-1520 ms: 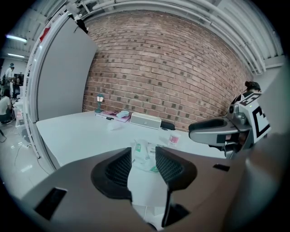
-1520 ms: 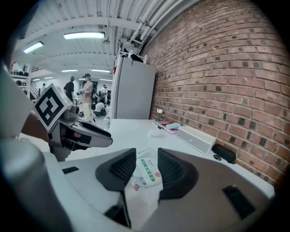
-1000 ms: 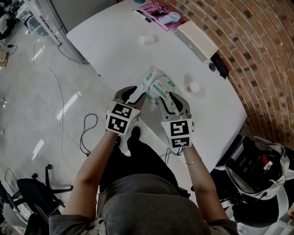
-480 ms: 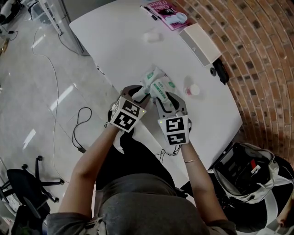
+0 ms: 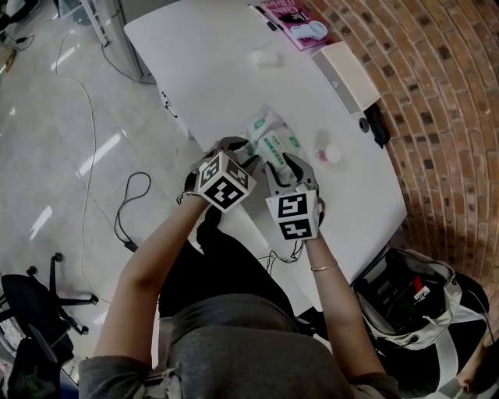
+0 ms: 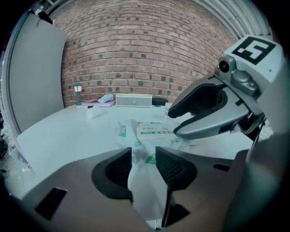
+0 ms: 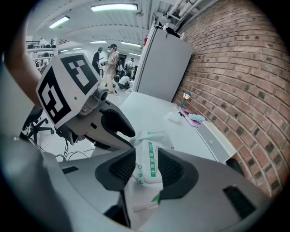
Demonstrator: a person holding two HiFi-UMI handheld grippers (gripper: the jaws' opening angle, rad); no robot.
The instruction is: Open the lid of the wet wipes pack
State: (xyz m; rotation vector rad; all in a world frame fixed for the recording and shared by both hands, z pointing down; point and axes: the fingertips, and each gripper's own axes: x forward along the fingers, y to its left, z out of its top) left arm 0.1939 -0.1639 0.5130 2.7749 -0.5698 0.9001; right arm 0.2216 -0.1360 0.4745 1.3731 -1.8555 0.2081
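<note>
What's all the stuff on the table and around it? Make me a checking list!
Surface: white table with rounded corners.
Job's things: wet wipes pack near the front edge, gripped at two spots; whether the lid is open cannot be told.
Clutter: pink book, white box, small white lump, small pink-and-white container.
Grippers: left gripper shut on the pack's wrapper; right gripper shut on the pack.
Cables: black cable on the floor.
Surroundings: brick wall, bag, chair.
</note>
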